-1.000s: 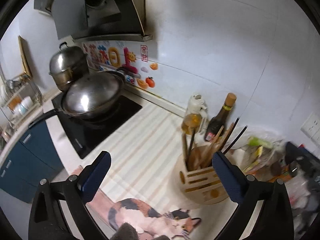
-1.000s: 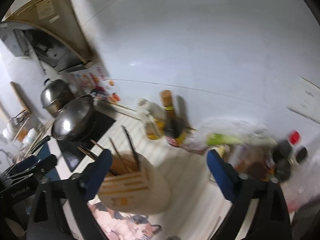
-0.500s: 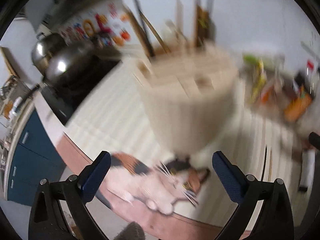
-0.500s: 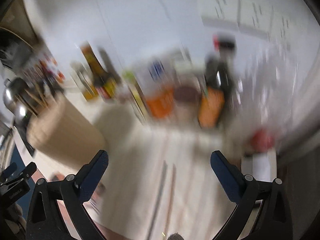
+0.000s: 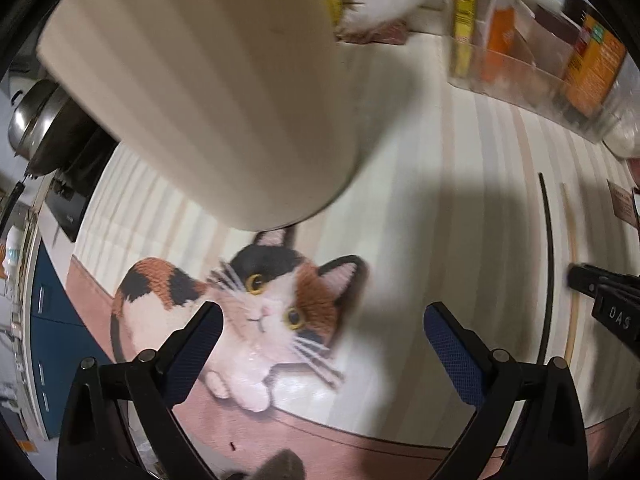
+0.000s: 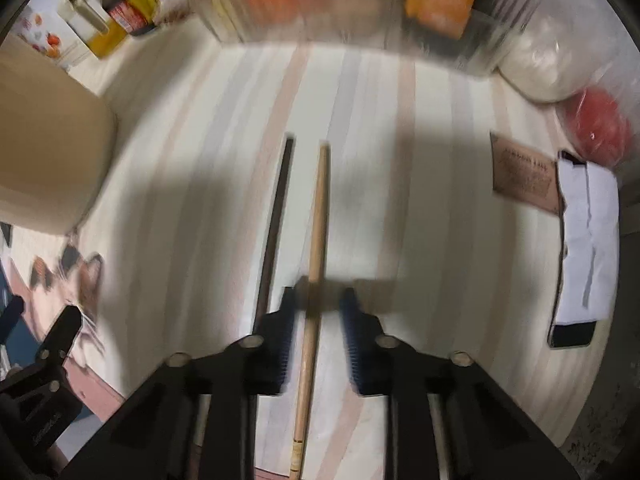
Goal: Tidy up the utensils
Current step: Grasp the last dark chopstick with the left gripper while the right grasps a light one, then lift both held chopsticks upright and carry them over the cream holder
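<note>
As the right claw [image 6: 320, 300] closes: a light wooden chopstick [image 6: 318, 220] lies between its blue pads [image 6: 286, 336], with a narrow gap still showing on each side; the view is blurred.
Right claw's aim: down at the striped surface [image 6: 420, 220], low centre of the right wrist view.
Light wooden chopstick: flat on the surface, running from the bottom edge up to mid-frame.
Dark chopstick [image 6: 278, 208]: just left of the light one, almost parallel, apart from it; its lower end is hidden behind the claw's left finger.
Left claw [image 5: 320, 320]: jaws spread wide, nothing between them, over a cat-picture mat [image 5: 272, 300] at the bottom of the left wrist view.
Utensil holder [image 5: 224, 100]: pale, ribbed, round, filling the upper left of that view, its base at the cat's ears.
Both chopsticks, left wrist view: thin lines at the right edge, with the right claw's black tip over them.
Clear container [image 6: 340, 8]: along the top, holding orange and yellow packets.
Bottles [image 6: 128, 4]: upper left.
Phone [image 6: 572, 334]: right edge, under white paper.
Brown card [image 6: 524, 176]: just left of the phone.
</note>
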